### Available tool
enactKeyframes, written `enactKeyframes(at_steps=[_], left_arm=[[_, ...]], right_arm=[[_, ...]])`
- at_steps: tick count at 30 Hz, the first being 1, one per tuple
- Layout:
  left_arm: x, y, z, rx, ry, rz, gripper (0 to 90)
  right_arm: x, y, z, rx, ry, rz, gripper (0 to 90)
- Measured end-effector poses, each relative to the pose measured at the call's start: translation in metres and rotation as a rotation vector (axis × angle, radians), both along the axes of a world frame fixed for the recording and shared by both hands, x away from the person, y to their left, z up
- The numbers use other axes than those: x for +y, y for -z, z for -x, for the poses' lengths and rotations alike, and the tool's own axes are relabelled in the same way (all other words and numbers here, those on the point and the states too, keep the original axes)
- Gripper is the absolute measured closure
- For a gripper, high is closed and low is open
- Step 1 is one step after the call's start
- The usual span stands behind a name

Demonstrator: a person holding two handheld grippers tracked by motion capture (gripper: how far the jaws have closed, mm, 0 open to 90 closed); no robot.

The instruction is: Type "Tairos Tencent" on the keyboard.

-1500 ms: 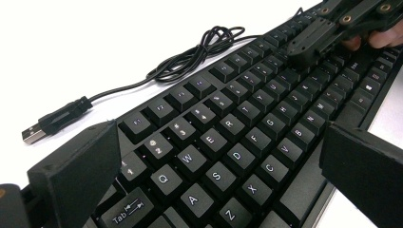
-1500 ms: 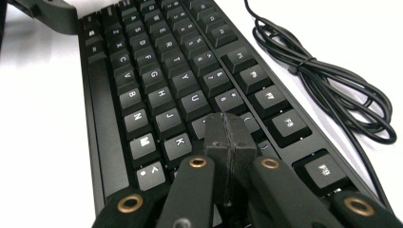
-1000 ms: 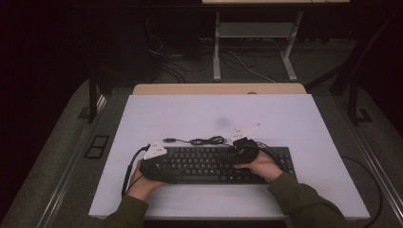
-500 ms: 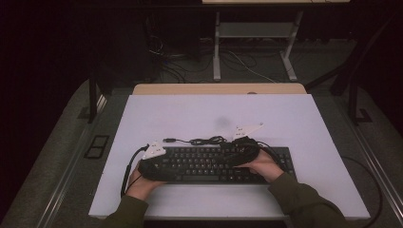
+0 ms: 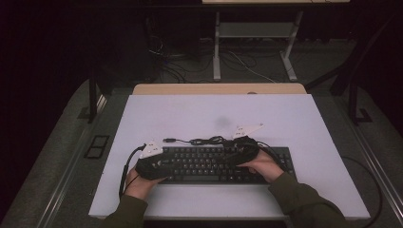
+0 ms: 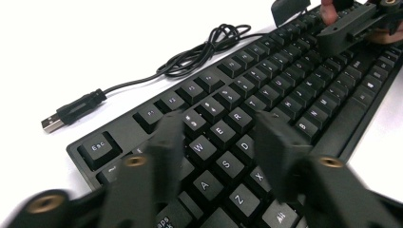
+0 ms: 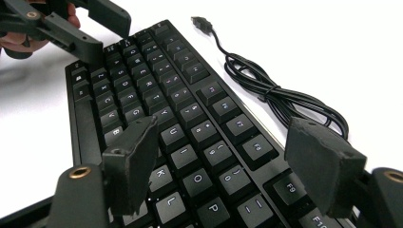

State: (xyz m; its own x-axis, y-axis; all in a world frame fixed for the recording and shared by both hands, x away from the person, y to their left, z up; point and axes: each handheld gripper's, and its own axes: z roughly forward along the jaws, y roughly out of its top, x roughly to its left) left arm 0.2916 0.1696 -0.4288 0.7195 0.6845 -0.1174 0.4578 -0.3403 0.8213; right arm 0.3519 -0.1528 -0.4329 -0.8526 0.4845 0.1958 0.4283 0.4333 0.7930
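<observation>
Sliding right gripper (image 5: 243, 148) left over keyboard (image 5: 209, 164); I see both grippers parted, holding nothing; left gripper (image 5: 149, 164) apparently steady.

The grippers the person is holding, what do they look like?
Both are black. The left gripper has two chunky black jaws with brass-coloured rivets, and so does the right gripper. Each carries a grey three-cornered plate on top and trails a black cable. The person wears dark olive sleeves.
</observation>
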Motion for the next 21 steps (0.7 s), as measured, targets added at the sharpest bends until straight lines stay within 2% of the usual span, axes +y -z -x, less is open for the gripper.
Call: enactKeyframes(at_steps=[9, 21], left_arm=[[-0.0026, 0.0010, -0.0021, 0.049, 0.057, 0.002, 89.0], [-0.0042, 0.0046, -0.0060, 0.065, 0.060, -0.021, 89.1]], right_arm=[[0.0005, 0.0009, 0.0000, -0.001, 0.004, 0.007, 26.7], [0.0010, 0.0010, 0.0002, -0.005, 0.002, 0.011, 26.7]])
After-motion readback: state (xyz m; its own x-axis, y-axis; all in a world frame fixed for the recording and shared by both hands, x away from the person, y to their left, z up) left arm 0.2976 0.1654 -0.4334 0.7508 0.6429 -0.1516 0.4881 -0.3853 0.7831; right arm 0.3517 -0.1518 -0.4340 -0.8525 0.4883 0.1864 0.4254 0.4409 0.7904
